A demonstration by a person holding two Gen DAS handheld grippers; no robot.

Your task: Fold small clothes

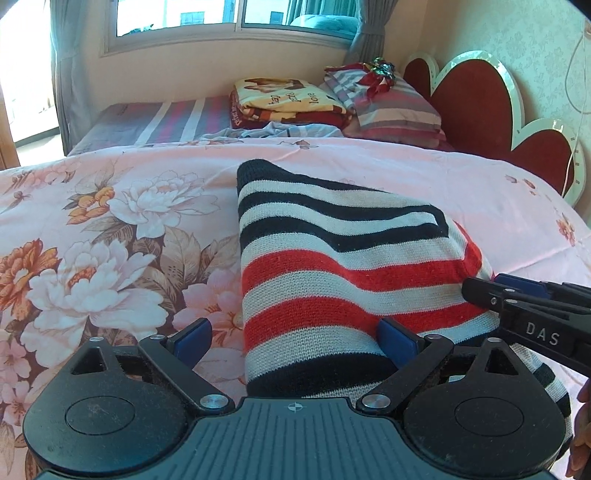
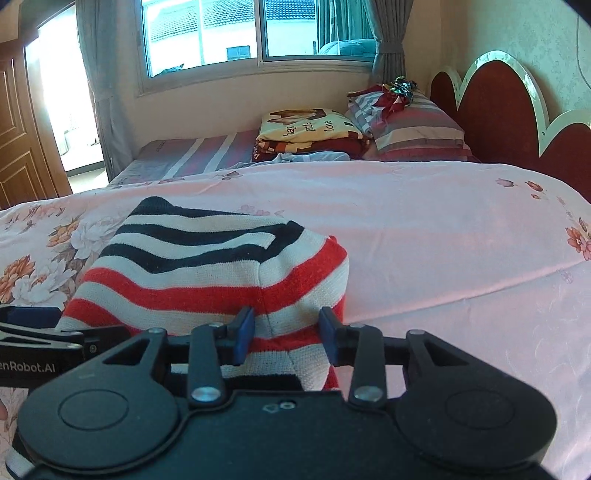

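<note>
Between our left gripper's (image 1: 295,341) wide-apart pads and our right gripper's (image 2: 286,334) narrower, parted pads lies the striped knit sweater (image 1: 332,266), neither clamping it. It rests folded on the floral bedspread (image 1: 110,221), long axis running away toward the window (image 2: 229,33). Its near edge is hidden under both grippers.
</note>
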